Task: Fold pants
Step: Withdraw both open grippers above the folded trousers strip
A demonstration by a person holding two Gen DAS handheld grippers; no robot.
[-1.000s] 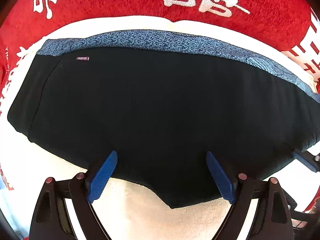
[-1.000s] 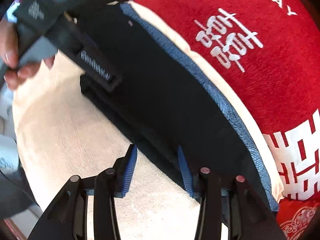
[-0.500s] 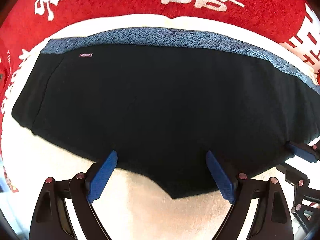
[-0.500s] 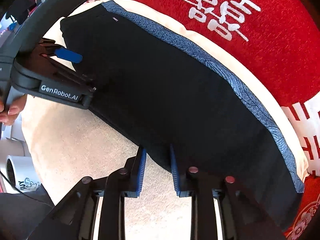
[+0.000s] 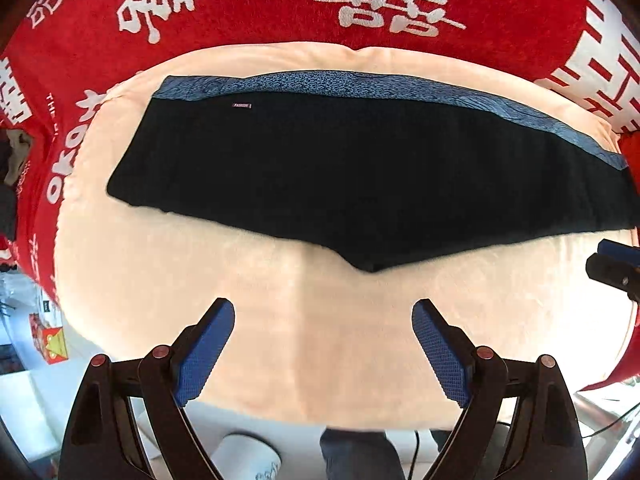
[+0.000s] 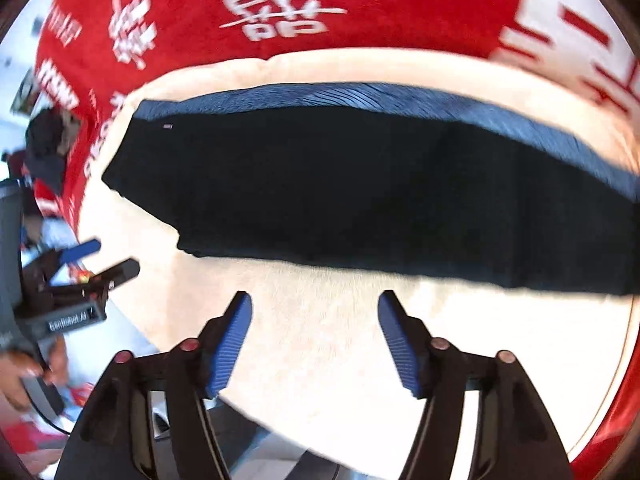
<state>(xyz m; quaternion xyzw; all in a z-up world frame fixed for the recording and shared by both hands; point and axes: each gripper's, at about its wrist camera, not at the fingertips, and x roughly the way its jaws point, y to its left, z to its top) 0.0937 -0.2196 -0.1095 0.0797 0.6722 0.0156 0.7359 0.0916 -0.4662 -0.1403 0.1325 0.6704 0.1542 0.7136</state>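
Pants, one folded pair on cream towel, left gripper fingers wide, empty, right gripper fingers opening, empty

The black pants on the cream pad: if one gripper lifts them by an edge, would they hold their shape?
Probably not. The black pants lie flat and limp on the cream pad, so they would likely droop. The folded layers may slide apart.

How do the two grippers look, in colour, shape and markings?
The left gripper and the right gripper look alike: black frames with open cut-outs, small reddish round rivets, and long blue textured pads on the jaws. The right wrist view shows white "GenRobot.AI" lettering on the left gripper's dark grey body.
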